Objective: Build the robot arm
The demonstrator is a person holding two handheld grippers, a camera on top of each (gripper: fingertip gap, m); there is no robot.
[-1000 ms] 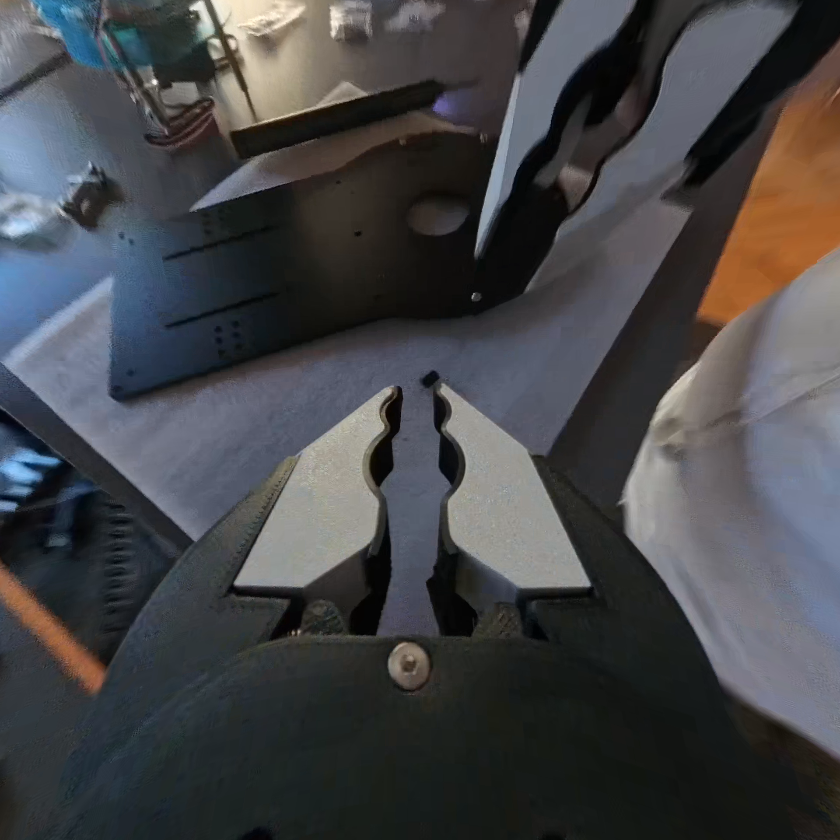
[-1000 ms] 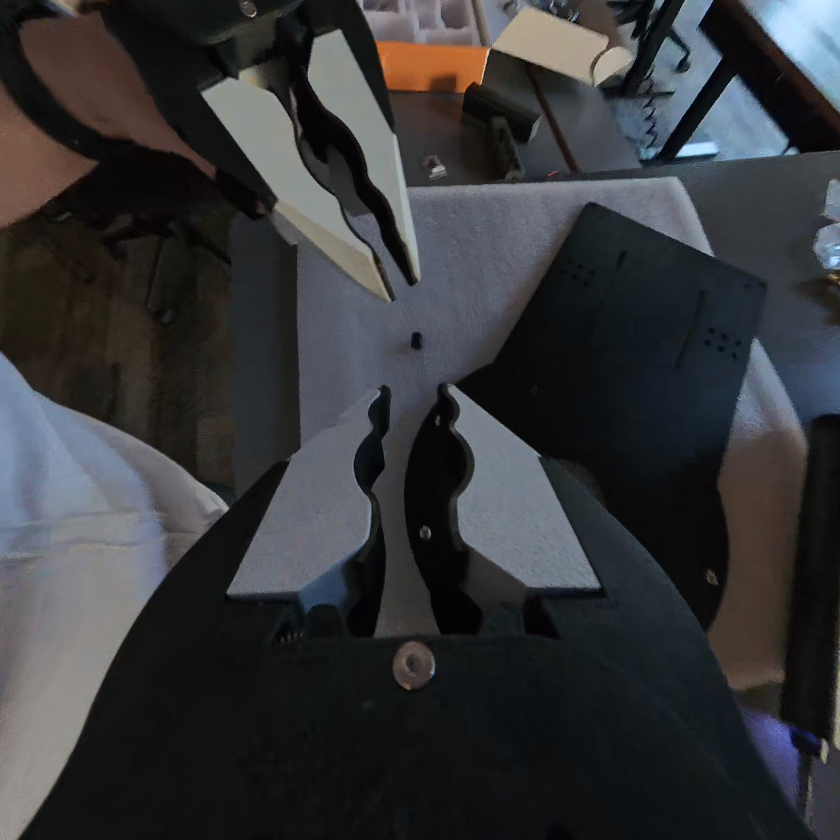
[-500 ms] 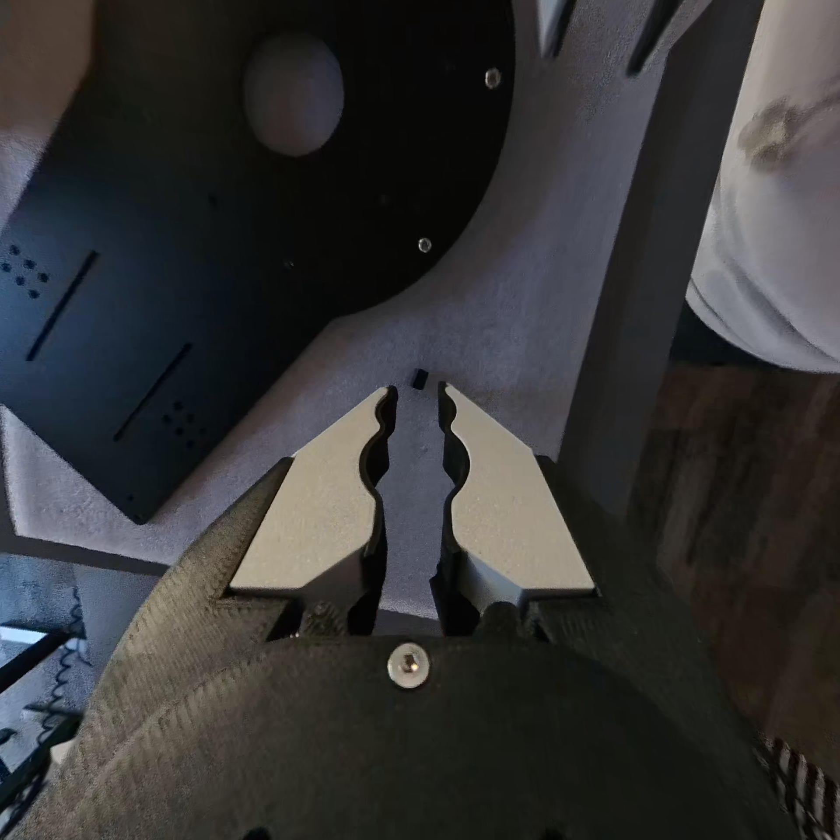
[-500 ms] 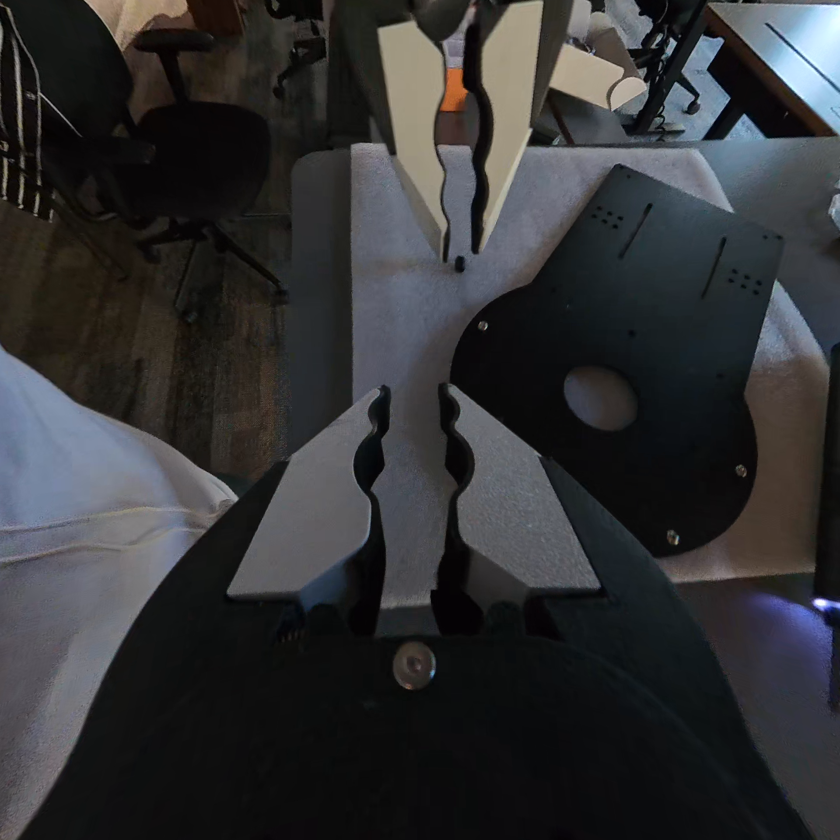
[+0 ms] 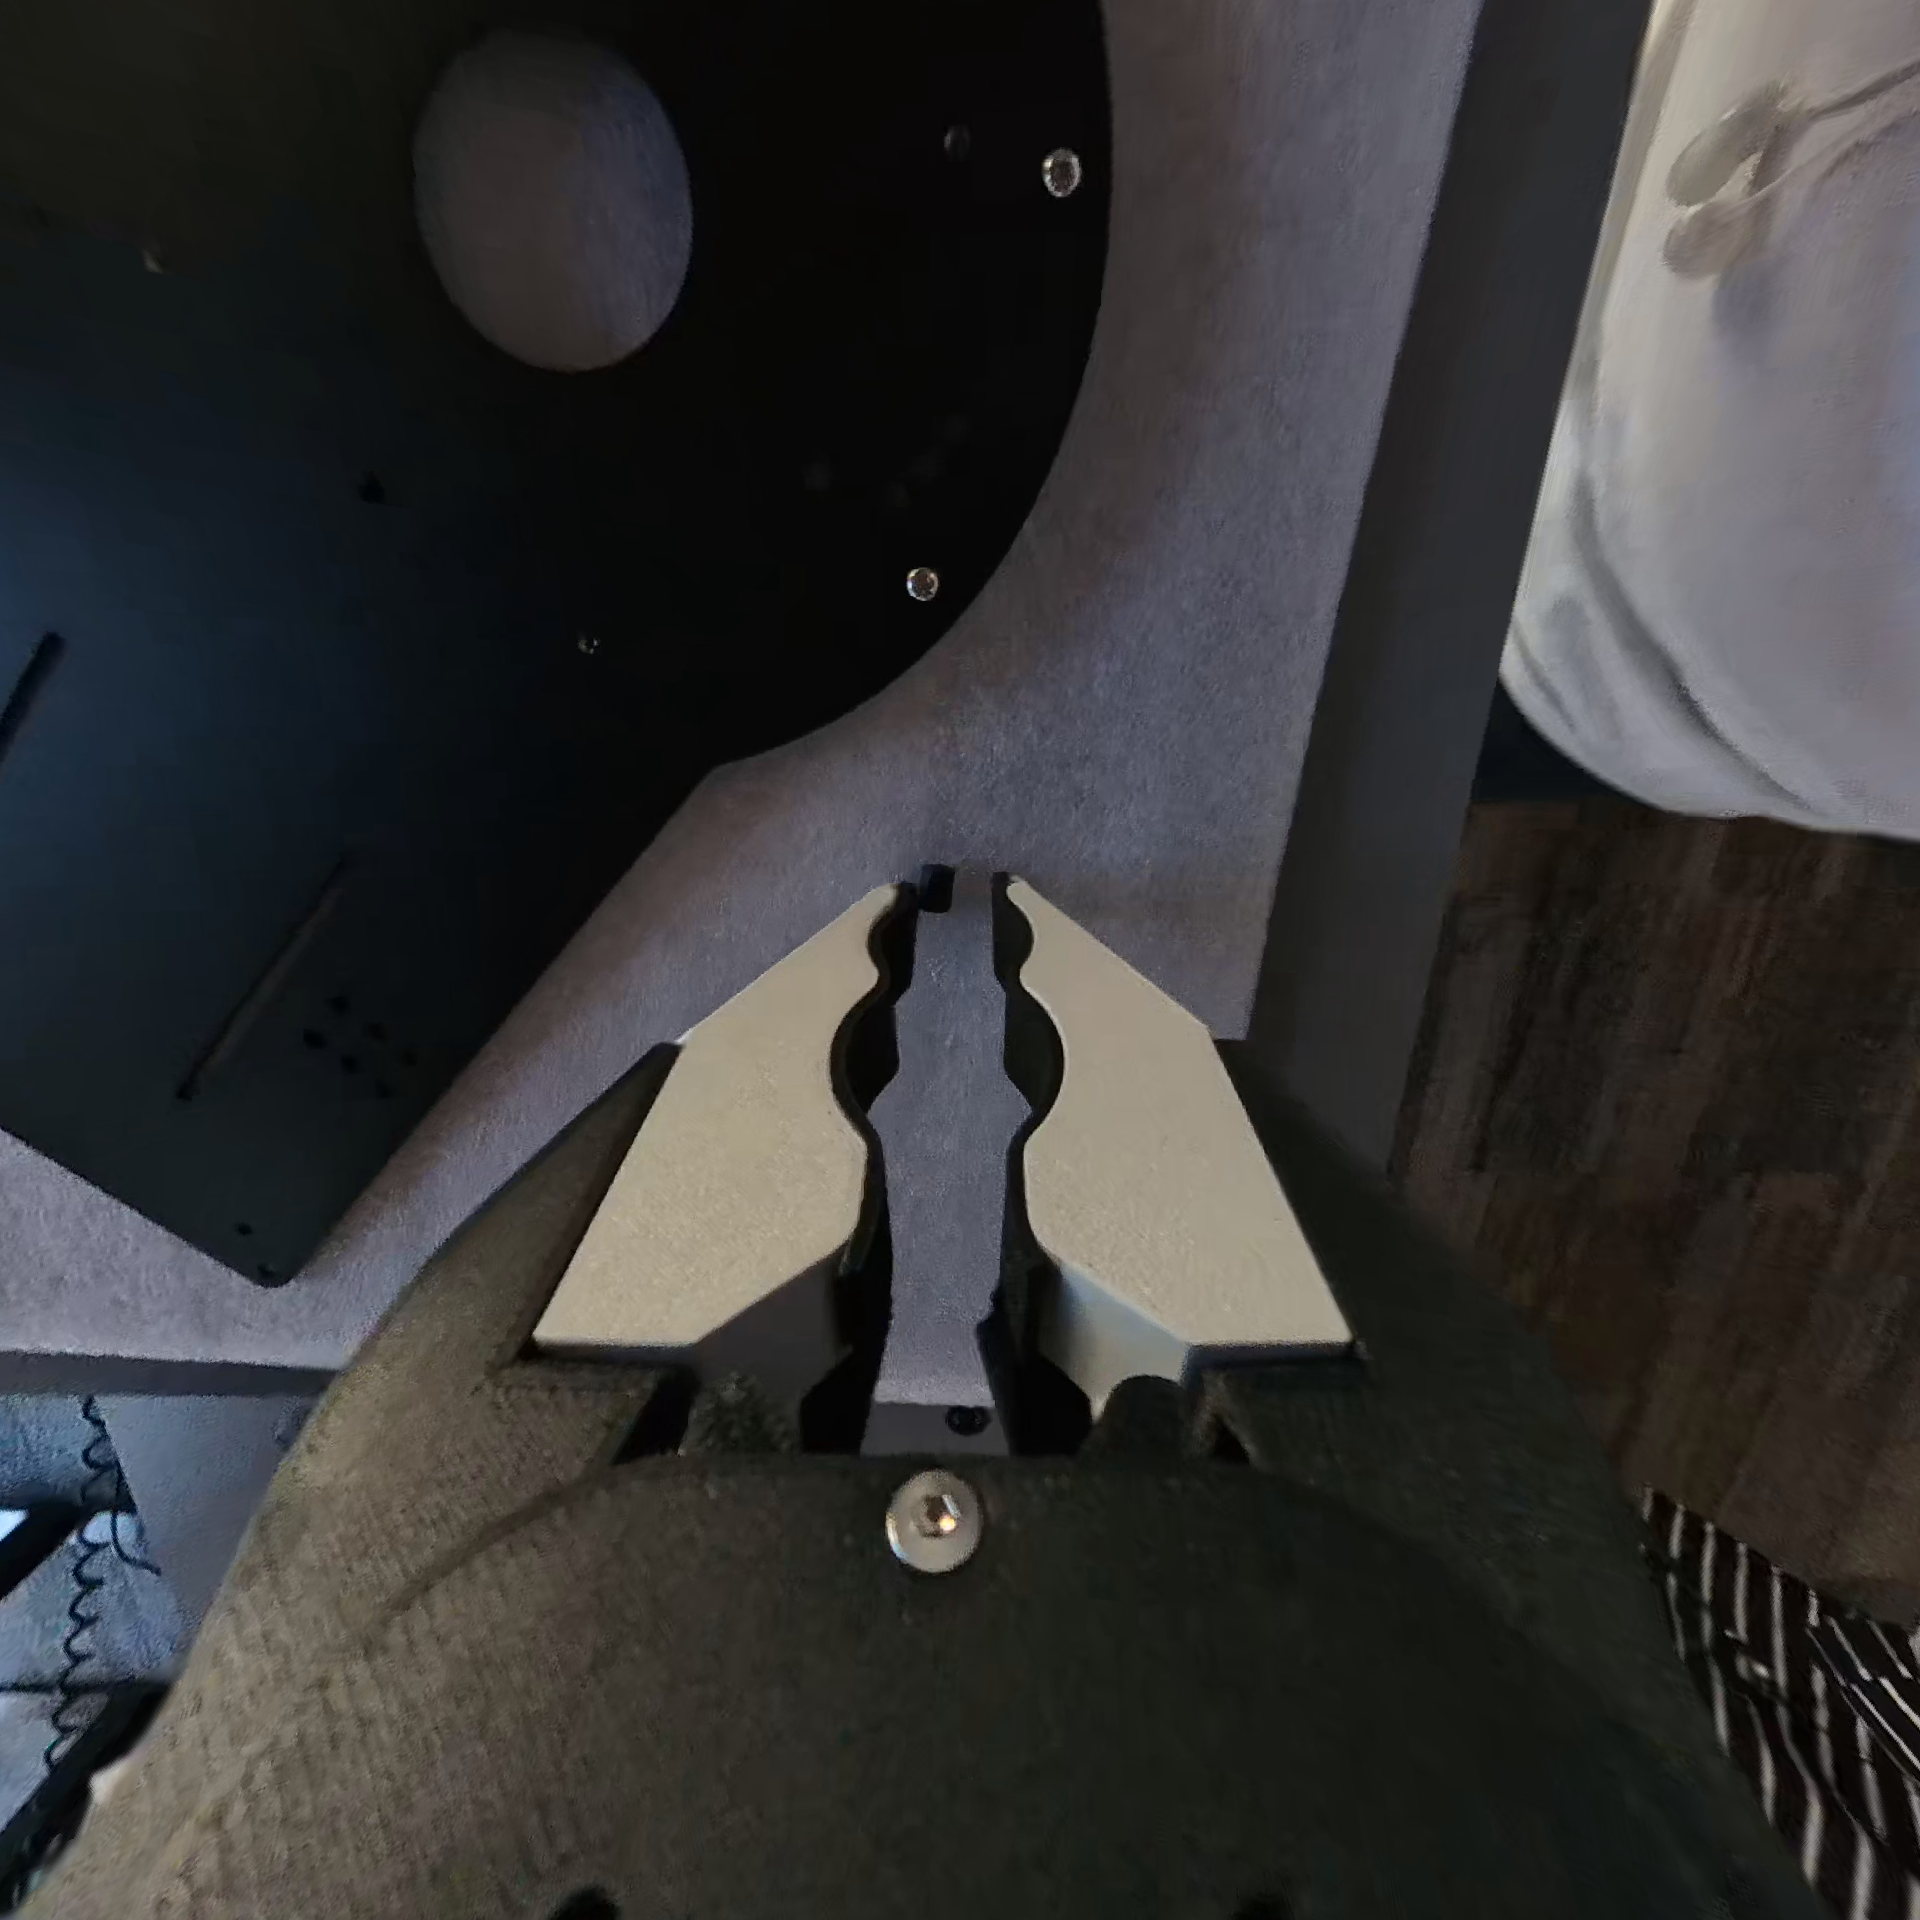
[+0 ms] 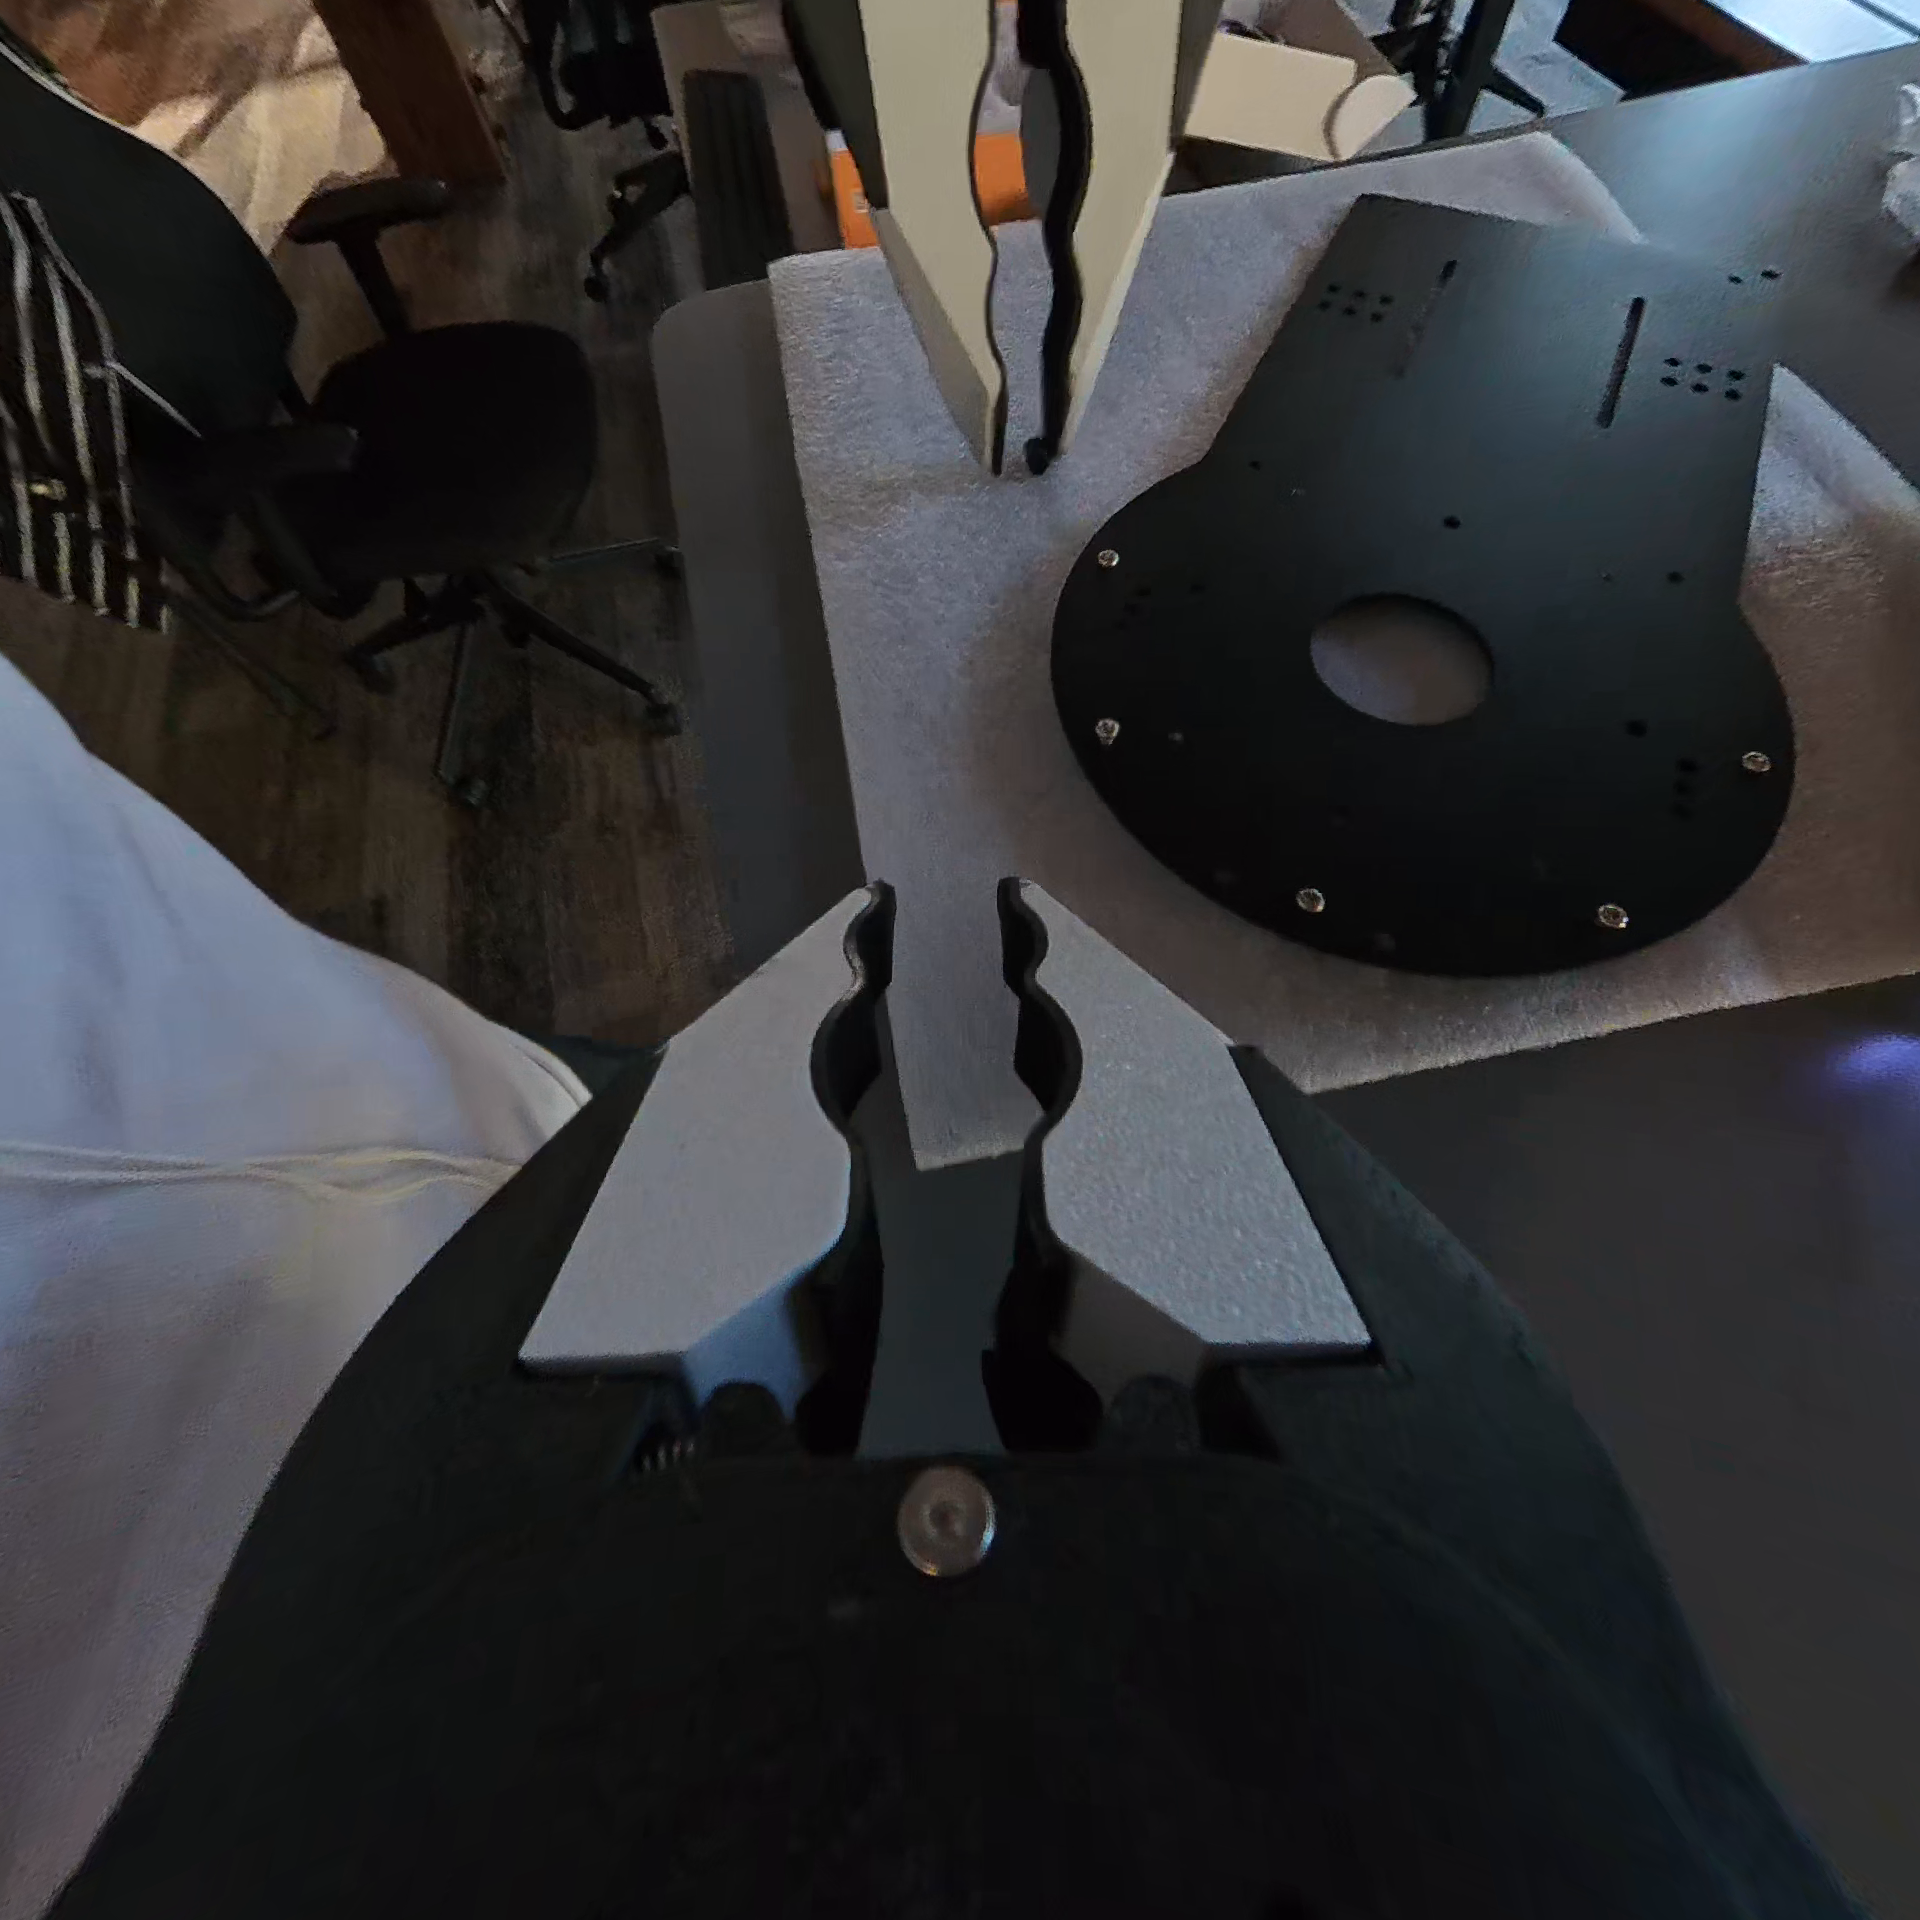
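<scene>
A tiny black part (image 5: pixel 935 886) lies on the grey foam mat (image 5: pixel 1143 675). My left gripper (image 5: pixel 948 885) points down at it, open with a narrow gap. The part sits between the fingertips, close to the left one, and is not clamped. A flat black plate (image 5: pixel 416 623) with a round hole and several small screws lies on the mat just beyond. In the right wrist view the left gripper (image 6: pixel 1018 465) stands tip-down on the mat (image 6: pixel 935 675), left of the plate (image 6: pixel 1455 831). My right gripper (image 6: pixel 945 891) is open and empty, above the mat's near edge.
The mat lies on a dark grey table (image 6: pixel 1558 1247) whose left edge (image 6: pixel 727 623) drops to a wooden floor. A black office chair (image 6: pixel 447 447) stands there. A person's white garment (image 6: pixel 156 1143) is at my left. A cardboard box (image 6: pixel 1278 94) sits at the back. Tip to tip, the grippers are about 15 cm apart.
My left gripper has come down so that the small part now lies between its tips. My right gripper has drawn back towards the mat's near edge.
</scene>
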